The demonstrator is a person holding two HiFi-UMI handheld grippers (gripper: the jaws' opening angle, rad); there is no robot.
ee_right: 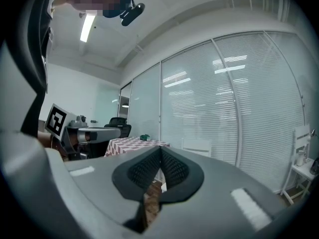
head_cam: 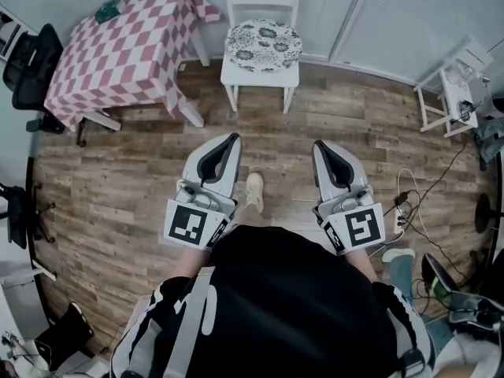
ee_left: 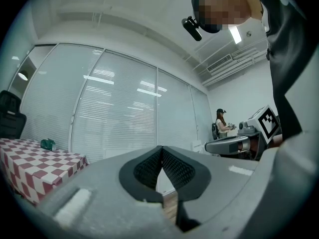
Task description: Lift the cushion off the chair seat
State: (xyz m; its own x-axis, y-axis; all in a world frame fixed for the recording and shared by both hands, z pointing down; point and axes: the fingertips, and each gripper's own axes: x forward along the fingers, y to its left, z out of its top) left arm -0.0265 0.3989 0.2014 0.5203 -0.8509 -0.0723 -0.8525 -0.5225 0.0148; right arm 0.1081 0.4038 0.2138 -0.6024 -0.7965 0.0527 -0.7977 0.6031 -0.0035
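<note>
A round cushion with a dark floral print lies on the seat of a white wooden chair at the far wall, in the head view. Both grippers are held level in front of me, well short of the chair. My left gripper is shut with nothing between its jaws, and its tip meets closed in the left gripper view. My right gripper is likewise shut and empty, jaws closed in its own view. The chair's back shows faintly behind the right jaws.
A table with a red-and-white checked cloth stands left of the chair, a green object on it. Black office chairs sit at the far left. A white side table and floor cables are at right. Another person stands far off.
</note>
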